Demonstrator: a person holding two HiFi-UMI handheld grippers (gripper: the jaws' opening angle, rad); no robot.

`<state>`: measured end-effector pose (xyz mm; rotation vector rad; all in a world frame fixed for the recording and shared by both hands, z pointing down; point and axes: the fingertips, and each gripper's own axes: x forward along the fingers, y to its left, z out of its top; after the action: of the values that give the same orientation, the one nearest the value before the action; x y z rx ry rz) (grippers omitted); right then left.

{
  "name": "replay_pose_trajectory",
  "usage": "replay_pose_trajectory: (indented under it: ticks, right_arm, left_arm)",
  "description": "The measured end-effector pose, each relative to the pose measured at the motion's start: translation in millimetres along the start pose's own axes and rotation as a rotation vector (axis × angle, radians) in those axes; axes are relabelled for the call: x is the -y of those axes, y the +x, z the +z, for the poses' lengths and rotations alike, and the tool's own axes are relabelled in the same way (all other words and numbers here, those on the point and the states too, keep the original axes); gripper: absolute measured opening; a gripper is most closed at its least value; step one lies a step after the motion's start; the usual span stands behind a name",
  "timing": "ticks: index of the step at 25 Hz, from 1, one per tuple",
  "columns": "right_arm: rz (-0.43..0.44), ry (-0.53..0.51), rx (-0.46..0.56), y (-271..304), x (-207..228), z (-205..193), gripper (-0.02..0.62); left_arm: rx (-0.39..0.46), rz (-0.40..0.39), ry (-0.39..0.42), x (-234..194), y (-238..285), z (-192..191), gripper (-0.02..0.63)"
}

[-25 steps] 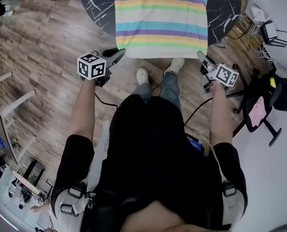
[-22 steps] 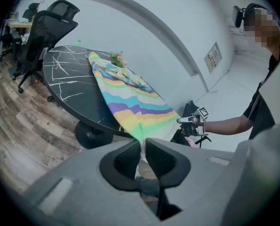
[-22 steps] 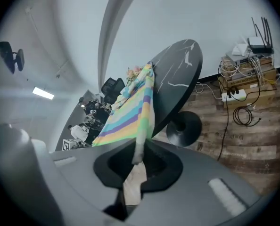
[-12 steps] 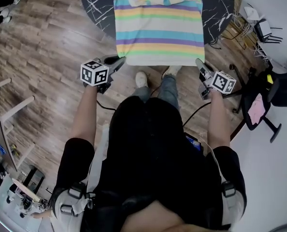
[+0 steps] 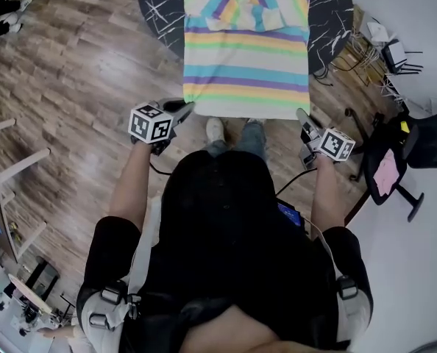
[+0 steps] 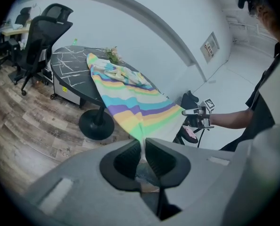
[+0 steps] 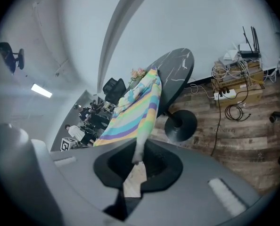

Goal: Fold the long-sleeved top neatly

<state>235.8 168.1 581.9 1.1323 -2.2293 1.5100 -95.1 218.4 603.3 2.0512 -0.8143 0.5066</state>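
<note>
Left gripper and right gripper each clamp a hem corner of the striped top, which lies on the table (sleeves folded across it); the hem is best carried level and taut.

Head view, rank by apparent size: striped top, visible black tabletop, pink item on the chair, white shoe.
1. Striped top.
2. Black tabletop, largely covered.
3. Pink item on the chair.
4. White shoe, only slightly smaller, partly hidden.
</note>
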Motion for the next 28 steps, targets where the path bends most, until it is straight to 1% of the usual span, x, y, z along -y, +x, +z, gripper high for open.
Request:
replay_pose_trajectory:
  ticks: [2, 4, 6, 10, 13, 15, 18, 22, 26, 28]
  right_arm:
    - [-0.005, -0.030, 0.021, 0, -6, 8, 0.023]
    - [-0.001, -0.051, 0.059, 2, -14, 26, 0.023]
    - [0.024, -0.059, 0.100, 5, -26, 48, 0.022]
    - [0.078, -0.082, 0.175, 10, -43, 98, 0.021]
    - [0.114, -0.106, 0.213, 18, -55, 134, 0.022]
    - [0.131, -0.117, 0.234, 26, -60, 159, 0.022]
    - [0.163, -0.138, 0.247, 39, -70, 196, 0.022]
    - [0.185, -0.162, 0.264, 56, -77, 244, 0.021]
    - [0.209, -0.176, 0.266, 77, -86, 286, 0.022]
    - [0.229, -0.192, 0.262, 87, -91, 304, 0.022]
  left_arm:
    - [-0.007, 0.017, 0.014, 2, -5, 7, 0.040]
    - [-0.011, 0.018, 0.026, 3, -10, 17, 0.040]
    - [-0.009, 0.008, 0.036, 4, -13, 32, 0.040]
    - [0.046, -0.007, 0.032, 1, -19, 75, 0.040]
    - [0.096, -0.007, 0.023, -7, -23, 112, 0.040]
    - [0.114, -0.013, 0.021, -15, -24, 139, 0.040]
    - [0.130, -0.017, 0.023, -25, -24, 175, 0.040]
    - [0.150, -0.009, 0.012, -40, -23, 220, 0.040]
    - [0.195, -0.018, -0.024, -57, -21, 265, 0.040]
    - [0.215, -0.034, -0.063, -65, -17, 286, 0.040]
